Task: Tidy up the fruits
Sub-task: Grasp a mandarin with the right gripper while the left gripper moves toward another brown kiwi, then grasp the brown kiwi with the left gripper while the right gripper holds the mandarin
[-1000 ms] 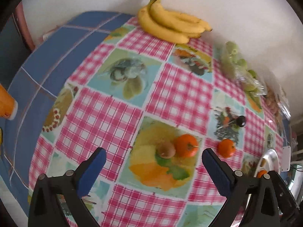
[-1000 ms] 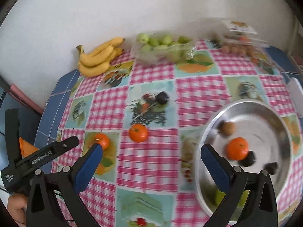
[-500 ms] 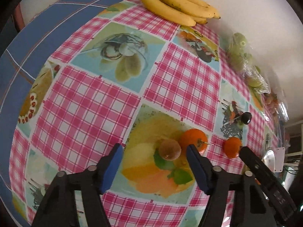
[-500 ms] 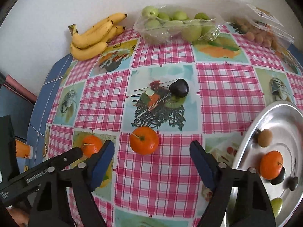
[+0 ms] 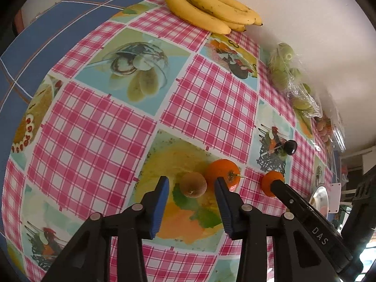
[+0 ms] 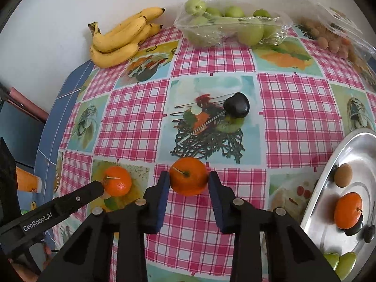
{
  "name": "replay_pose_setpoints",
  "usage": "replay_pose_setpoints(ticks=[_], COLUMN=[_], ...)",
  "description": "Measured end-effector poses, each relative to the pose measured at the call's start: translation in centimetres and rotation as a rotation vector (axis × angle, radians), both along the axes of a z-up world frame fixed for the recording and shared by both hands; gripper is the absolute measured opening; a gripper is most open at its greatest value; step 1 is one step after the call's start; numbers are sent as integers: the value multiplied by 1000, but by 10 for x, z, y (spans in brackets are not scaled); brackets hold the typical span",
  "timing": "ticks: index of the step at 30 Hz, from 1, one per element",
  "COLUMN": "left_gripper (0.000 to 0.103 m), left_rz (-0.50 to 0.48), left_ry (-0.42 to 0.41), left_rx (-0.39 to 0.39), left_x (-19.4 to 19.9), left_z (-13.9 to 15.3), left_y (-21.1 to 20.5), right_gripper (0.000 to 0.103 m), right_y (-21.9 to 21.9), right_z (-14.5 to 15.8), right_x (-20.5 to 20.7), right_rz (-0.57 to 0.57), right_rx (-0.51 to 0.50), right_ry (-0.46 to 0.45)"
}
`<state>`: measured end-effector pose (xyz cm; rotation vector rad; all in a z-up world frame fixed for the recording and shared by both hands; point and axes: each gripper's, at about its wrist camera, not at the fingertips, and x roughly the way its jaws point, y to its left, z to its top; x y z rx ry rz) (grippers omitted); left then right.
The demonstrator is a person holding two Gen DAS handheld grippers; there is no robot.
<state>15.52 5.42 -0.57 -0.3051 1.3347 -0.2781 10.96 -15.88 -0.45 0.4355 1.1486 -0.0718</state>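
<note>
Our right gripper (image 6: 187, 183) brackets an orange (image 6: 188, 175), fingers narrowed but not clearly gripping, just left of the steel bowl (image 6: 329, 164); our left gripper (image 5: 191, 191), half-open, straddles the kiwi (image 5: 193, 184) farther left.

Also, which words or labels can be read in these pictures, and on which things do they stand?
"DAS": on the black body of the right gripper, left wrist view.
"GenRobot.AI": on the black body of the left gripper, right wrist view.
Orange cup: small print near its rim, too blurred to read.
</note>
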Motion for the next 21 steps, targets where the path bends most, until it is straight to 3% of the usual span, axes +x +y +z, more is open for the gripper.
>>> replay_pose_setpoints(ticks=[21], left_gripper=[38], left_rz=[-7], left_ry=[8], left_rx=[-75], left_x=[-1], left_z=[1], left_y=[3], right_gripper=[34], right_y=[-5], right_z=[24], right_x=[-39], right_rz=[-10], right_rx=[-26], right_ry=[2])
